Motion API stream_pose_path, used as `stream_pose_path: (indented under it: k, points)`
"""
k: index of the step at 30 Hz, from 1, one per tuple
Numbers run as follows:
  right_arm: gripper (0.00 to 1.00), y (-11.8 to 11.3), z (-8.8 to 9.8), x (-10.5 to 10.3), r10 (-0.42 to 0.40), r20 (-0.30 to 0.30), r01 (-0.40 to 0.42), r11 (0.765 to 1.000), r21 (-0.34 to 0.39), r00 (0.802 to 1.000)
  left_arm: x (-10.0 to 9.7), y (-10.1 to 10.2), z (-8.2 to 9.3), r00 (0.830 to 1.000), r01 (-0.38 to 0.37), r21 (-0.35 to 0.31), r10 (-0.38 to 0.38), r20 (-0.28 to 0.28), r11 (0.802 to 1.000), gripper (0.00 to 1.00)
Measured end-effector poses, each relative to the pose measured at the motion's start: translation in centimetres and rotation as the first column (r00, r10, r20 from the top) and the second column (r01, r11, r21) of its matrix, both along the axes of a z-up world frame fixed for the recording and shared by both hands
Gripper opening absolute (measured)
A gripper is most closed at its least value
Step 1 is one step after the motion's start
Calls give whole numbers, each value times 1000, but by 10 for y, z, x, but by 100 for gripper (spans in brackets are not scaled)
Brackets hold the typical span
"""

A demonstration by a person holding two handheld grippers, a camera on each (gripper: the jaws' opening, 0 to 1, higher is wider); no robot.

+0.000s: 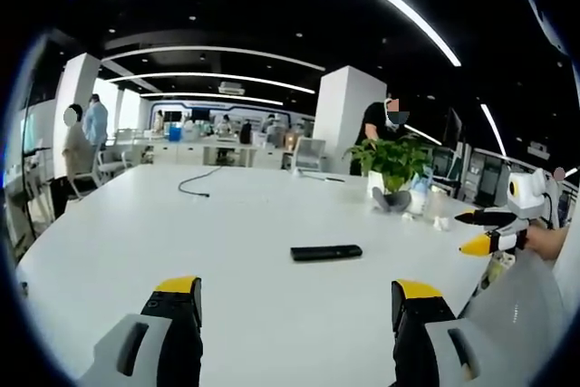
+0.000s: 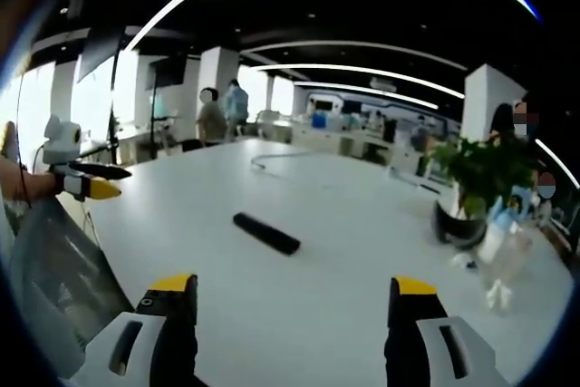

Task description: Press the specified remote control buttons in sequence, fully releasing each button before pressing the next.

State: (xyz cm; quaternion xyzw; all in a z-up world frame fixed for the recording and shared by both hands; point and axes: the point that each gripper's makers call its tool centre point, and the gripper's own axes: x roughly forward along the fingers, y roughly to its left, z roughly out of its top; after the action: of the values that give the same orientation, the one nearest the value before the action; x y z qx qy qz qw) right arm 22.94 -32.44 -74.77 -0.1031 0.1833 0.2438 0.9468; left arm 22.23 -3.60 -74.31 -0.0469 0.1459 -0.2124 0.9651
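A black remote control (image 1: pixel 326 252) lay alone mid-desk (image 1: pixel 227 233), untouched, as the left tool (image 1: pixel 296 301) and right tool (image 2: pixel 296 299) hung above the near edge, jaws spread wide and empty. A potted plant (image 1: pixel 395 165) and black cable (image 1: pixel 195 185) sat well beyond it.

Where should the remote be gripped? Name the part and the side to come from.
Grip the remote across its narrow width, near one end, so the button face probably stays free. It is a long, slim black bar lying flat on the white table, so come down from above with the jaws straddling its long edges. The right gripper looks open and faces it.
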Motion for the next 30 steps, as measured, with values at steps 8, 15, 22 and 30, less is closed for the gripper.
stream_pose_path:
  k: [8,15,22,30]
  points:
    - [86,0,0,0,-1,0,1,1000,-1,1000,0,1,1,1000,-7,-2,7,5,1000,90]
    - [86,0,-1,0,0,-2,0,1000,-2,1000,0,2,0,1000,-10,2,10,-2,1000,90]
    - [86,-2,-1,1,-9,-5,9,1000,0,1000,0,1,-2,1000,-3,1,3,-13,1000,89]
    - [85,-1,-3,0,-5,-9,5,1000,-5,1000,0,1,-2,1000,-5,2,5,-11,1000,89]
